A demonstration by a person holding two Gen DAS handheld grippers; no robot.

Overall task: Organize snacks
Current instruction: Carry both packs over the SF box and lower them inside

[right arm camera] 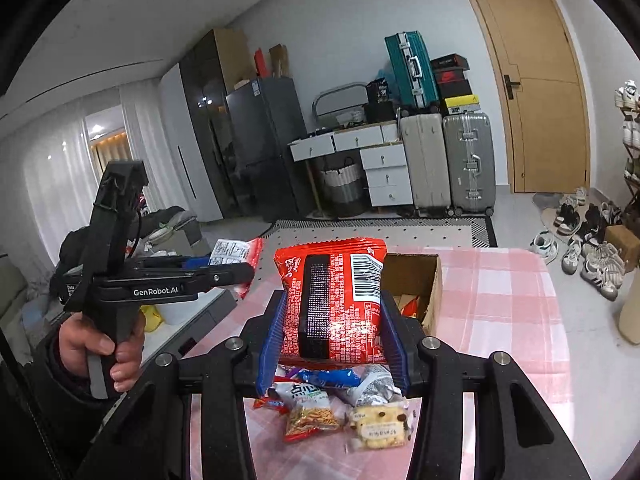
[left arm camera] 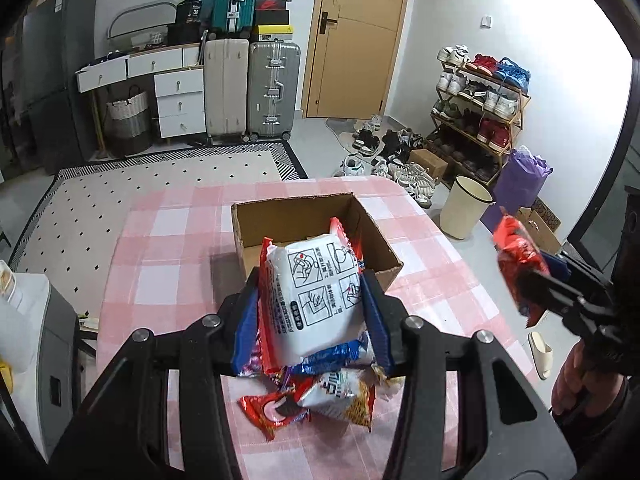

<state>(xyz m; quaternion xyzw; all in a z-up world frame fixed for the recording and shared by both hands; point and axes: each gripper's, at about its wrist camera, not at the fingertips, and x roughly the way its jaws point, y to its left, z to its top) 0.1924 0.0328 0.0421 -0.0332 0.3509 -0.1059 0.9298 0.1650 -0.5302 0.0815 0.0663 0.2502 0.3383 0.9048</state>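
My left gripper (left arm camera: pixel 312 284) is shut on a white noodle packet (left arm camera: pixel 316 292) with red edges, held above the table just in front of the open cardboard box (left arm camera: pixel 376 232). My right gripper (right arm camera: pixel 334 300) is shut on a red noodle packet (right arm camera: pixel 332 300) with a barcode, held above the snack pile. The right gripper with its red packet (left arm camera: pixel 520 264) also shows at the right of the left wrist view. The left gripper with the white packet (right arm camera: pixel 234 254) shows at the left of the right wrist view. The box (right arm camera: pixel 430 284) holds a few snacks.
A pile of loose snack packets (left arm camera: pixel 320 396) lies on the pink checked tablecloth (left arm camera: pixel 168 264) under the grippers; it also shows in the right wrist view (right arm camera: pixel 340 404). A cream bin (left arm camera: pixel 464 208), scattered shoes and a shoe rack (left arm camera: pixel 480 112) stand on the floor to the right.
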